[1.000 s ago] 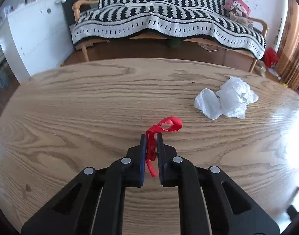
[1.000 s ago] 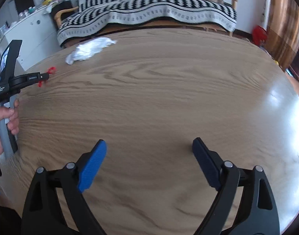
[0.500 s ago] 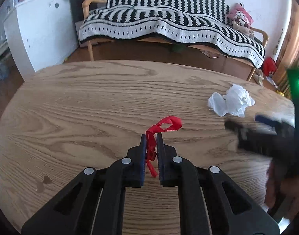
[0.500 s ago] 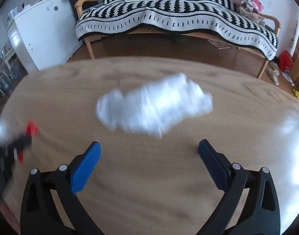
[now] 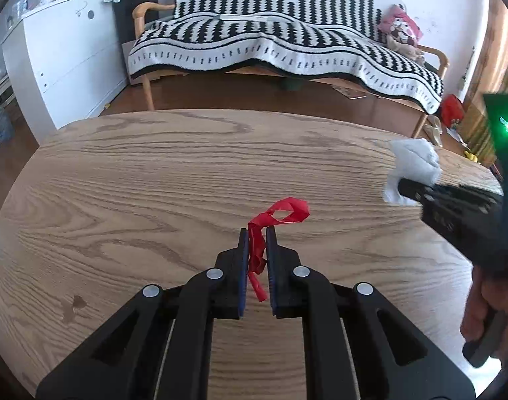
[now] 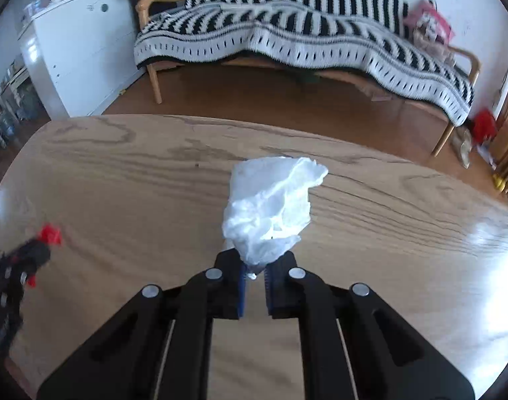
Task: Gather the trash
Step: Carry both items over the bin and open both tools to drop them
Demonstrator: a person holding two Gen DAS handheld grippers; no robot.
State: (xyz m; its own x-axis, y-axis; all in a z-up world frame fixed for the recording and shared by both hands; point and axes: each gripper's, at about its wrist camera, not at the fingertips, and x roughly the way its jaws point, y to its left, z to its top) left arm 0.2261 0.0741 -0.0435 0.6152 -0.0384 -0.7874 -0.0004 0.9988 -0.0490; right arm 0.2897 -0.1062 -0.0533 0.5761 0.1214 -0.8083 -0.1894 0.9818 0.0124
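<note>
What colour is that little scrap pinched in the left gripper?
Red. The twisted strip shows best in the left wrist view, clamped in the left gripper.

Bright daylight is washing both fisheye views, glaring off the oak-grain wooden tabletop (image 6: pixel 493 233) at three o'clock. Edges are bowing into dark corners. The black right tongs (image 5: pixel 403 186) are smearing with motion blur at three o'clock in the left view.

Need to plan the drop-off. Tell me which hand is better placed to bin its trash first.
Neither: left gripper is shut on the red scrap, right gripper on the tissue, and no bin shows.
</note>
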